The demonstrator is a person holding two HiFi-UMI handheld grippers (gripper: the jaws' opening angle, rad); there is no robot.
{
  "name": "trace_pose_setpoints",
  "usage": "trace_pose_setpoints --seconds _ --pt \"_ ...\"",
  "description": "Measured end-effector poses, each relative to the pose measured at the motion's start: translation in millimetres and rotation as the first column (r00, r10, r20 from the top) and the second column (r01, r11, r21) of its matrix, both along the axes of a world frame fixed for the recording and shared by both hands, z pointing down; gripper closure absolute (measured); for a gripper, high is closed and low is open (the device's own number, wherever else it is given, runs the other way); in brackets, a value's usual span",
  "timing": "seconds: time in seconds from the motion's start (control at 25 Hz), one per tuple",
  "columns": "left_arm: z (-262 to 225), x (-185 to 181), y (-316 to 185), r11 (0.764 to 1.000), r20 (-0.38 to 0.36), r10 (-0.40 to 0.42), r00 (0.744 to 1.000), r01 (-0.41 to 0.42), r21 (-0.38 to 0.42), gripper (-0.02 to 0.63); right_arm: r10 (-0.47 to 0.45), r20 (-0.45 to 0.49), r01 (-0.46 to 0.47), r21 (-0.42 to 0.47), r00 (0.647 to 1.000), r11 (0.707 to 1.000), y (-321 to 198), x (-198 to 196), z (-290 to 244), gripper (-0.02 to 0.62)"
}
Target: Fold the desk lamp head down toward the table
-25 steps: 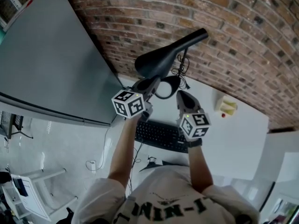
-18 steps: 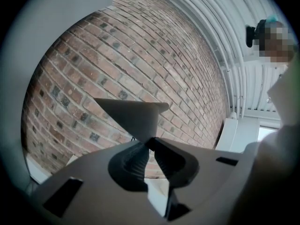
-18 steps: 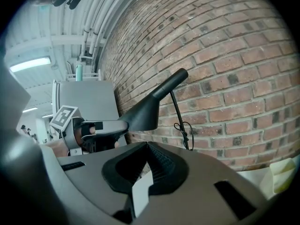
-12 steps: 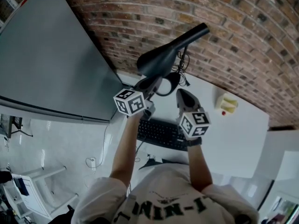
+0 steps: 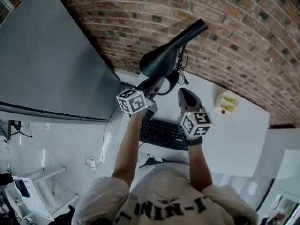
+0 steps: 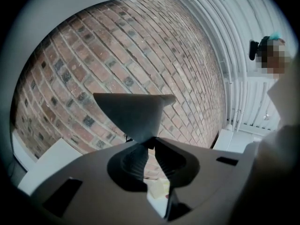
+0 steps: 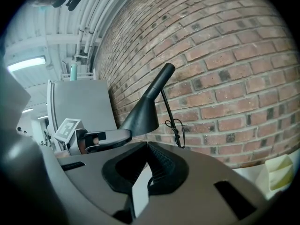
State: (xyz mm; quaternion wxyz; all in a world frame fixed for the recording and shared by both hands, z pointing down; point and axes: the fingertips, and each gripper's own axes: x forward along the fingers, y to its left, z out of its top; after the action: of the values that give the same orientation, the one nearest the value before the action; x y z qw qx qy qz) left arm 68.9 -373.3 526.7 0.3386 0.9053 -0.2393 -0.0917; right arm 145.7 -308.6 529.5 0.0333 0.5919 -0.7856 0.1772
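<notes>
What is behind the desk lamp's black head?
A brick wall, with the lamp's thin stem and looped cord in front of it. The lamp head covers the bricks directly behind it.

Office-type workspace: white desk (image 5: pixel 239 137) with keyboard (image 5: pixel 161 135) beneath left gripper (image 5: pixel 158 82) and right gripper (image 5: pixel 183 92), desk lamp (image 5: pixel 161 60) and brick wall (image 5: pixel 243 27) ahead, grey partition (image 5: pixel 47 60) left, ceiling pipes (image 7: pixel 96 18) overhead.

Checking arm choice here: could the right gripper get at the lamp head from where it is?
Probably yes. The right gripper hovers close beside the lamp head, its jaws hold nothing, and only open air lies between the two, so a short move up and across should reach it.
</notes>
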Motion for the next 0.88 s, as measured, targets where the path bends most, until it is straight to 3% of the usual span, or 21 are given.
trace_pose_setpoints --seconds 0.88 --pt "33 37 -8 0.996 -0.071 0.042 0.997 -0.047 -0.071 0.549 0.034 0.007 -0.034 -0.009 0.999 0.999 -3 21 7 0.592"
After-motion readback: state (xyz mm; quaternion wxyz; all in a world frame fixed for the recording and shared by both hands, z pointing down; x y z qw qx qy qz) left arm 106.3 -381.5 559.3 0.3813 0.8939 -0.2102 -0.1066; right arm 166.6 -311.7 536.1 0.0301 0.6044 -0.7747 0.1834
